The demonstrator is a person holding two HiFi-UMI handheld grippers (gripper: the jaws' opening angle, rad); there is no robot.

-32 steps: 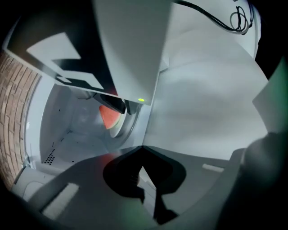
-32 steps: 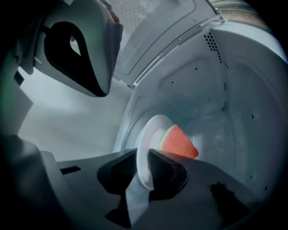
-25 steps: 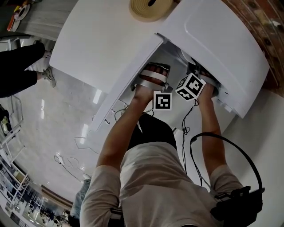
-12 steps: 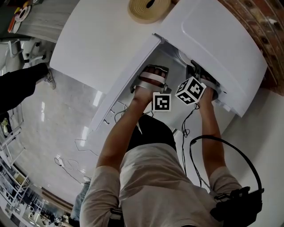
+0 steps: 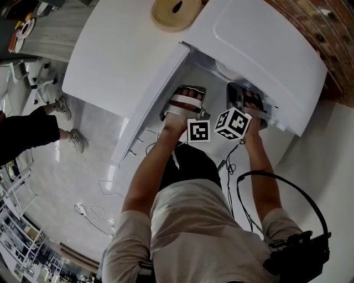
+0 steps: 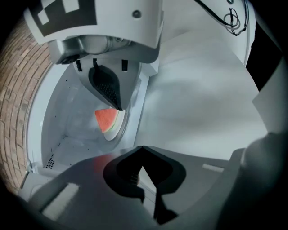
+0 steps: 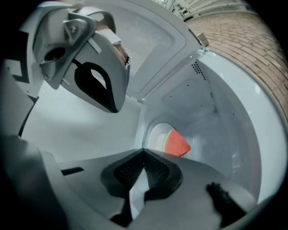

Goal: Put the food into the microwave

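Note:
A red watermelon slice [image 6: 105, 119] [image 7: 176, 143] lies on a white plate [image 6: 119, 129] [image 7: 156, 134] inside the open white microwave [image 5: 265, 50]. The microwave door [image 5: 127, 61] is swung wide to the left. Both grippers hover at the mouth of the cavity, side by side, apart from the plate. My left gripper [image 6: 143, 148] [image 5: 185, 95] is shut with nothing in it. The right gripper [image 7: 144, 152] [image 5: 243, 98] is shut and empty too. Each gripper shows in the other's view: the right one [image 6: 108, 90] and the left one [image 7: 96, 85].
A tan roll of tape [image 5: 176, 11] rests on top of the microwave. A brick wall [image 5: 332, 33] runs behind it. Another person [image 5: 27, 138] stands on the floor at the left, near loose cables [image 5: 105, 182].
Both grippers have drawn back a little out of the microwave cavity toward me. The person at the left has shifted position.

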